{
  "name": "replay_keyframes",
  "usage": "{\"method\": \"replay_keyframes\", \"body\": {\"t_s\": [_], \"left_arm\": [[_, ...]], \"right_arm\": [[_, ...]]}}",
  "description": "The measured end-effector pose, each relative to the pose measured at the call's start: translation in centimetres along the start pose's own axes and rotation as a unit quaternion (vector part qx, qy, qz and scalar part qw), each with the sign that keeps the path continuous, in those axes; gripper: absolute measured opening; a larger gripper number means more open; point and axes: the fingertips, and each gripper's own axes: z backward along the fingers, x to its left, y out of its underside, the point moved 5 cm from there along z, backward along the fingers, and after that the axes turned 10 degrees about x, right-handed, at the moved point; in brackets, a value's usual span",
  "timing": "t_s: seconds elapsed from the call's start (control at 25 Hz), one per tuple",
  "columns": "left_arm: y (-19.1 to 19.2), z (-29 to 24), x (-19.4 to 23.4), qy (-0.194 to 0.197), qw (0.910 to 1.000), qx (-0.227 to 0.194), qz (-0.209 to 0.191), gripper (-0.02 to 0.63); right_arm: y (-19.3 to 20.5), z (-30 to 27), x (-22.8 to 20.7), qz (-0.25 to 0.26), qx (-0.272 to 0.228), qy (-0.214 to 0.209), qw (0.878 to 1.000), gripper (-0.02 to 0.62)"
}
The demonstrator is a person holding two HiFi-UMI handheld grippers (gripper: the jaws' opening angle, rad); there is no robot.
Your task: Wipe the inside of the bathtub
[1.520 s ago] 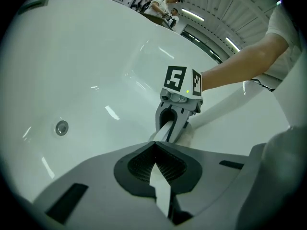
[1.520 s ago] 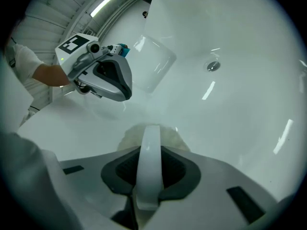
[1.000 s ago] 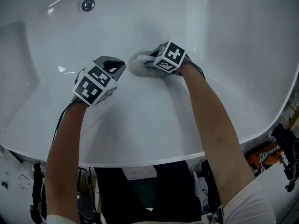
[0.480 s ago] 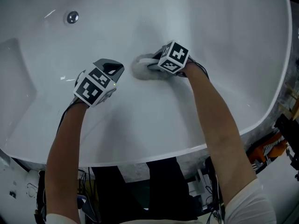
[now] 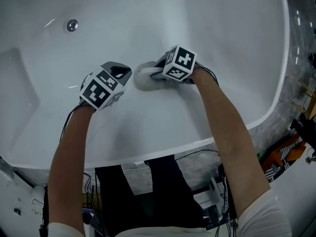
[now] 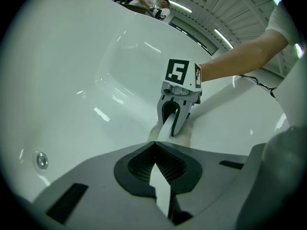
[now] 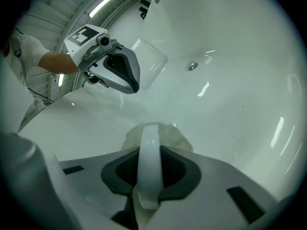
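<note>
Now, right gripper [image 5: 155, 72] pinches one scrubber [image 5: 142, 79] against the bathtub [image 5: 207, 28]; left gripper [image 5: 121, 72] pressed together, empty.

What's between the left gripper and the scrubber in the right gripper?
Nothing: only bare bathtub surface lies between the left gripper and the scrubber. The head view shows that stretch best.

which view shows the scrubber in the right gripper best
The right gripper view: the scrubber fills the centre, white handle clamped in the jaws, pad against the bathtub. The head view shows only its pad end past the right gripper; the left gripper view shows it small, under that gripper.
</note>
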Motion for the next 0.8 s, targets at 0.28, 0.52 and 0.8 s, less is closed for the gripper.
{"method": "replay_keyframes", "body": {"t_s": [0.28, 0.52, 0.8], "left_arm": [[0.6, 1.9, -1.2, -0.003, 0.9999, -0.004, -0.013, 0.006], [0.8, 3.6, -2.2, -0.003, 0.9998, -0.011, -0.018, 0.006], [-1.9, 3.9, -4.0, 0.012, 0.9987, -0.021, -0.045, 0.006]], "right_arm": [[-1.1, 1.6, 5.4, 0.030, -0.025, -0.018, 0.999, 0.091], [-1.8, 4.0, 11.2, 0.055, -0.042, -0.038, 0.997, 0.091], [-2.6, 7.1, 15.8, 0.083, -0.055, -0.076, 0.992, 0.091]]}}
